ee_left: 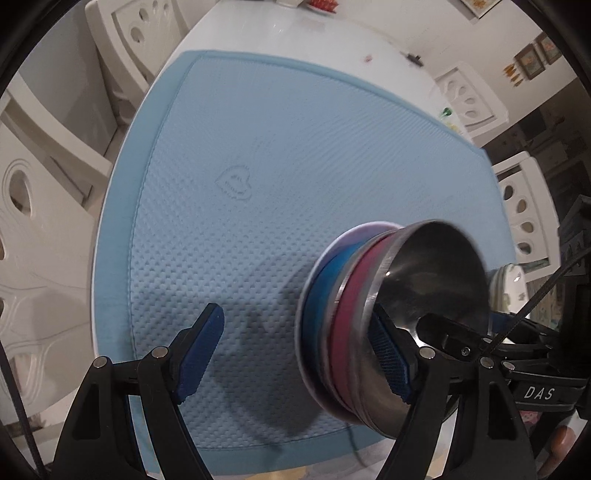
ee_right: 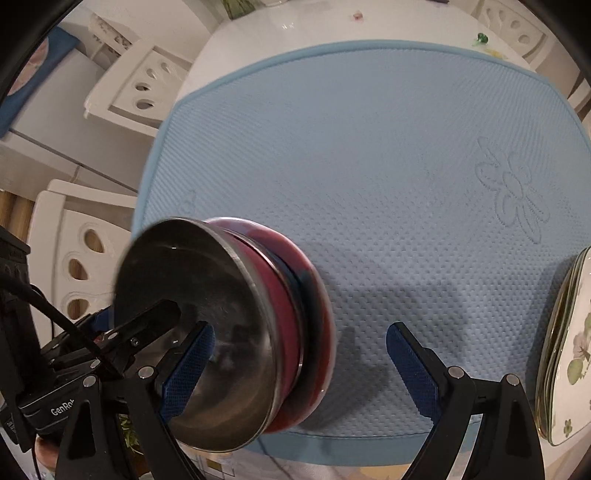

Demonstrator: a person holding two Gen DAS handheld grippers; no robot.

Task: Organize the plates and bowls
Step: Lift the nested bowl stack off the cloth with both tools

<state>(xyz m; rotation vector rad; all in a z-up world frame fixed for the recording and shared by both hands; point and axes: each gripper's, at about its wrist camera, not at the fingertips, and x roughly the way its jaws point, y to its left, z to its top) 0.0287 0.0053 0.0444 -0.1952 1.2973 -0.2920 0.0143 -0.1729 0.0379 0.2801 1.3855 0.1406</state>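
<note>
A stack of nested bowls, steel bowl (ee_left: 436, 280) on top with pink (ee_left: 354, 317) and blue (ee_left: 325, 295) bowls under it, stands on the light blue mat (ee_left: 229, 177). In the right wrist view the same steel bowl (ee_right: 207, 288) sits at lower left. My left gripper (ee_left: 299, 358) is open; its right finger (ee_left: 388, 358) reaches into the steel bowl's rim. My right gripper (ee_right: 299, 365) is open with its left finger (ee_right: 188, 365) inside the steel bowl. A stack of floral plates (ee_right: 569, 354) lies at the right edge.
The mat lies on a white table (ee_left: 280, 33). White chairs (ee_left: 44, 229) stand around the table on both sides (ee_left: 524, 214). Small items (ee_left: 321, 5) sit at the table's far end.
</note>
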